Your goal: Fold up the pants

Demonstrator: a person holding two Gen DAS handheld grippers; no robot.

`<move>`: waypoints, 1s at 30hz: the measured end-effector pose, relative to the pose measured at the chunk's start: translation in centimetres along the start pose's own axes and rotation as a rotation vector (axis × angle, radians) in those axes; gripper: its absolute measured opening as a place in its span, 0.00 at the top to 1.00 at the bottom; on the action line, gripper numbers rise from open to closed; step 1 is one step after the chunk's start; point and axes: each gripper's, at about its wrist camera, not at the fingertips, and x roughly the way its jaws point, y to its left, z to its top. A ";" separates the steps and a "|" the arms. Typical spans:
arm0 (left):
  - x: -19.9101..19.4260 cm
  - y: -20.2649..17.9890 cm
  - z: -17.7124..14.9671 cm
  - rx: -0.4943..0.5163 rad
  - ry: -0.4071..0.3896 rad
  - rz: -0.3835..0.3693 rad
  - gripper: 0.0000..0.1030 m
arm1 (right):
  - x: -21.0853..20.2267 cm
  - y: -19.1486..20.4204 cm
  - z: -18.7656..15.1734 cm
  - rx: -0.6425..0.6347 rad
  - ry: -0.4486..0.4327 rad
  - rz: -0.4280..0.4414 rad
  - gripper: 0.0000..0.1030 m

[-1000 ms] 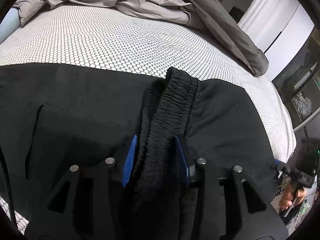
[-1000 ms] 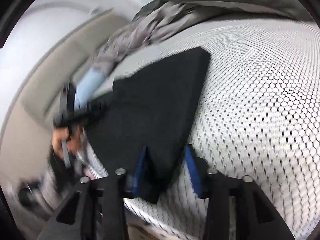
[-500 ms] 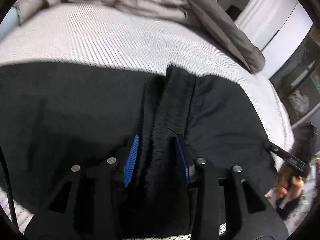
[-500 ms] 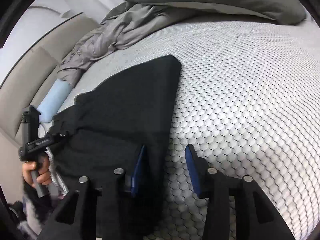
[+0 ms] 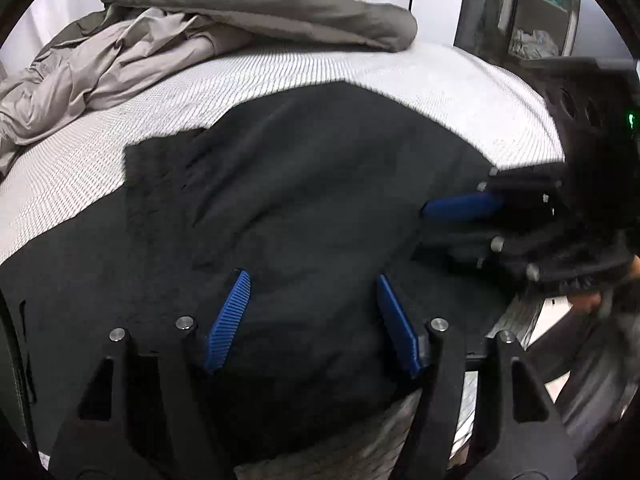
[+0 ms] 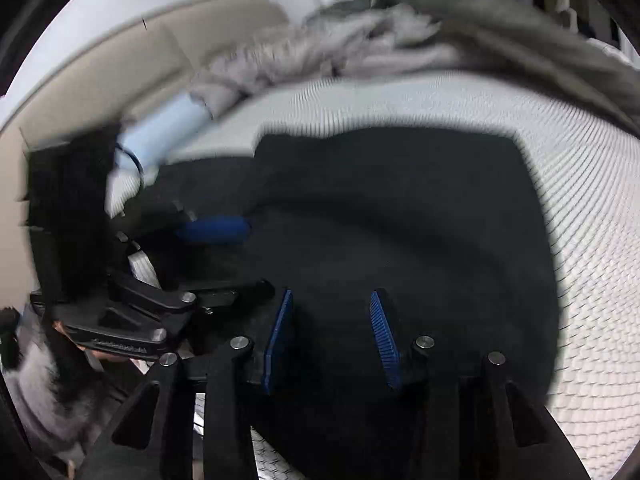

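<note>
The black pants lie folded in a broad flat shape on the white honeycomb mattress. My left gripper hovers over their near edge. Its jaws are opening wide and the blue pads do not press the cloth lying under the gap. My right gripper comes in from the right at the pants' edge. In the right wrist view, which is blurred, black pants cloth fills the gap of the right gripper, which is shut on it. The left gripper shows close by on the left.
A crumpled grey duvet lies along the far side of the bed. A light blue pillow rests by the beige headboard. Dark shelves stand past the bed. The bed's edge runs just below both grippers. A hand holds the right gripper.
The left gripper let go of the bunched waistband and its jaws spread. Both grippers swung across and now sit close together. The pants lie in a shorter, folded shape.
</note>
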 end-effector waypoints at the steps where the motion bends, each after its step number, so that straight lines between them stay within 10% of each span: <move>1: 0.0 0.6 -0.3 -0.019 0.002 -0.004 0.39 | -0.4 0.1 -0.5 -0.045 -0.019 -0.033 0.62; 6: -1.8 2.7 -2.1 -0.043 -0.008 -0.028 0.39 | -3.4 -2.8 -2.8 -0.053 -0.023 -0.263 0.62; 14: -4.1 2.8 0.1 -0.070 -0.108 -0.078 0.35 | -3.2 -1.4 1.2 0.022 -0.094 -0.186 0.60; 21: 1.8 3.8 2.2 -0.094 0.026 -0.060 0.36 | 3.4 1.2 3.0 -0.123 0.021 -0.222 0.60; 27: -0.6 4.8 0.1 -0.078 0.015 -0.060 0.36 | -1.6 -4.6 -1.0 -0.021 -0.007 -0.397 0.56; 30: -2.0 4.5 0.1 -0.069 0.004 -0.022 0.36 | -4.1 -6.8 -0.9 0.115 -0.065 -0.315 0.51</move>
